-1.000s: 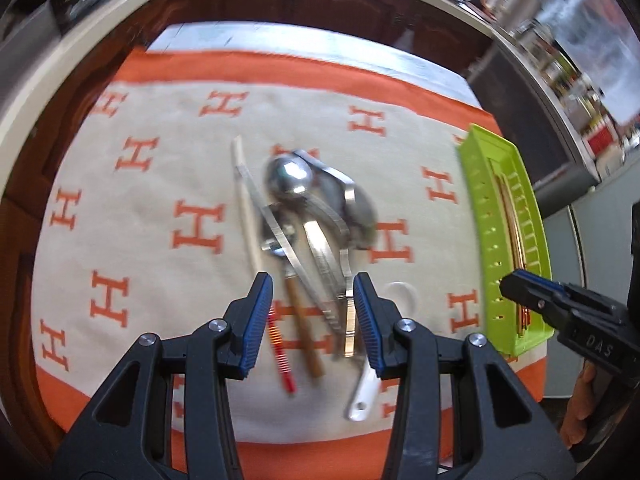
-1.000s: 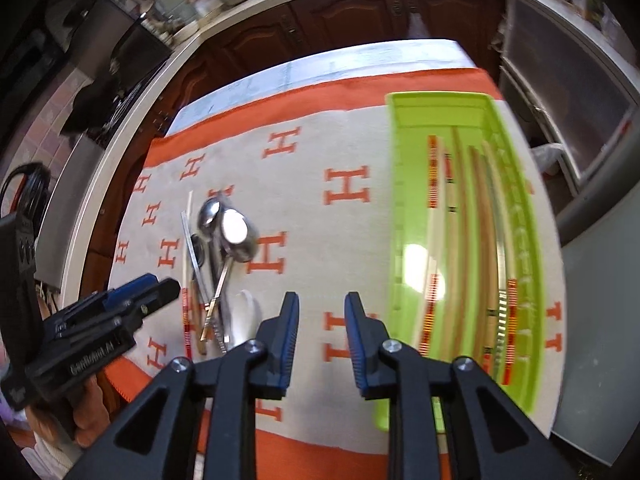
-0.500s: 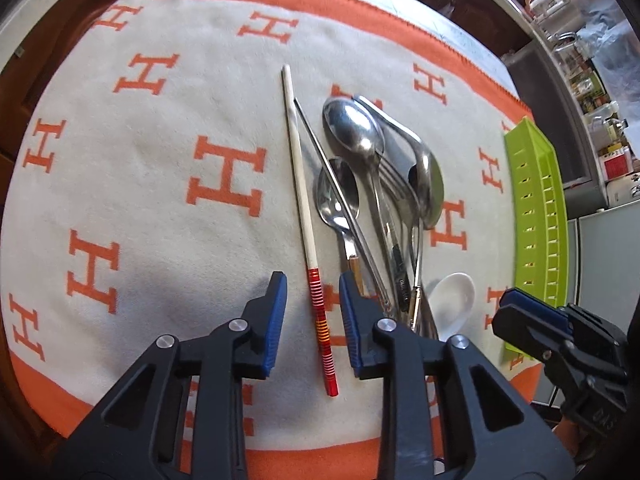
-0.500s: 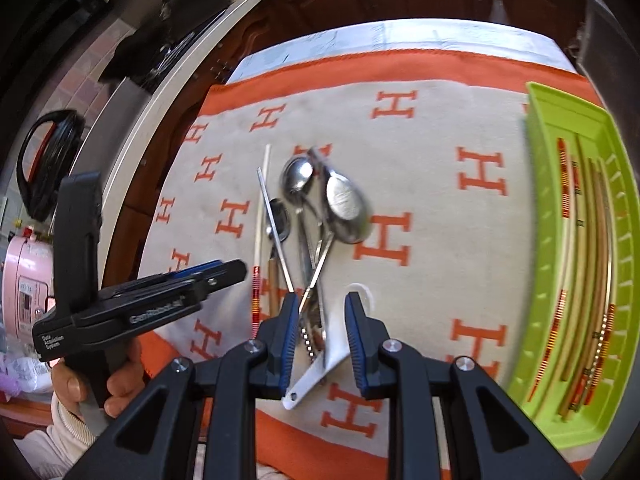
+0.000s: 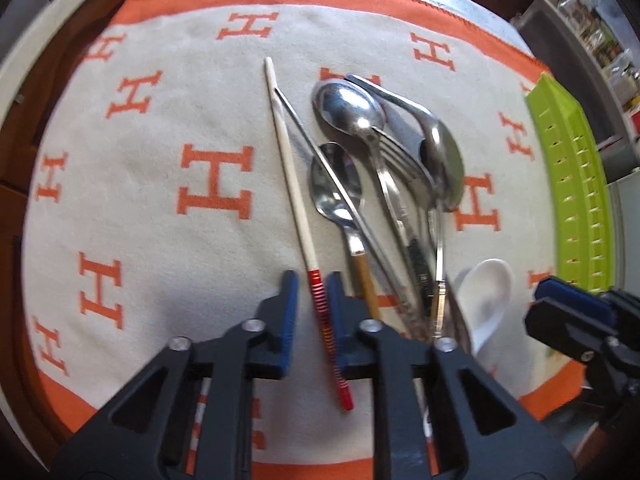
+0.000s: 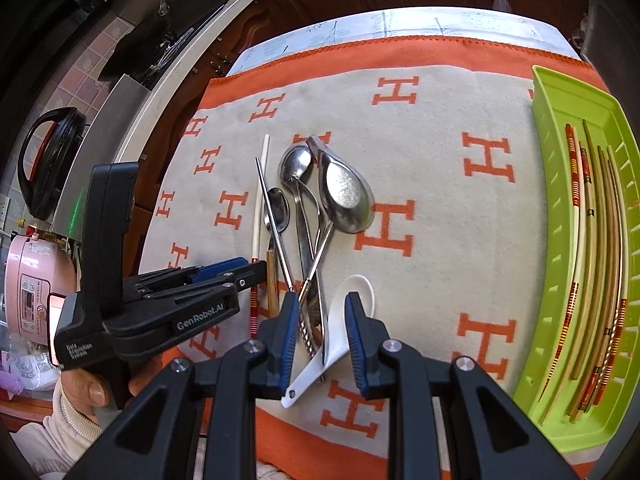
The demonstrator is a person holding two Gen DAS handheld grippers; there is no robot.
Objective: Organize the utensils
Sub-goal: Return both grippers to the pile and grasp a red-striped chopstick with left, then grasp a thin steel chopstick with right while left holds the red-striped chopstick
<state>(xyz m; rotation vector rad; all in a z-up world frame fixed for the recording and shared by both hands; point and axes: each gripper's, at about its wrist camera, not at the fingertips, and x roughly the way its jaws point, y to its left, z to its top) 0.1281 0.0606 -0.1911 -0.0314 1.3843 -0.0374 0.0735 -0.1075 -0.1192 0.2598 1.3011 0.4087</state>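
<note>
My left tongs (image 5: 310, 298) stood partly open, one finger on each side of the red-banded end of the pale chopstick (image 5: 294, 196), with small gaps to either side; they had hold of nothing. To do this well, I judged I should close squarely on the banded part, keep the grip level, and lift straight up so the tip would not drag the thin metal chopstick (image 5: 320, 152) lying just beside it and crossing the small spoon (image 5: 334, 188).

My right tongs (image 6: 322, 328) were open wider, above the handle of the white soup spoon (image 6: 344, 320) near the front edge of the surface, gripping nothing.

The chopstick was slim and cream-coloured, with red and orange stripes at its thick end, and lay at the left side of the pile on the orange-lettered cloth (image 5: 160, 168). The pile held large metal spoons (image 5: 348, 110), a fork (image 5: 400, 156) and a wooden-handled piece, all overlapping. The green tray (image 6: 560, 92) sat by the right edge of the surface, well apart from the pile, already holding several chopsticks laid lengthwise, so I judged the pale one belonged there.
</note>
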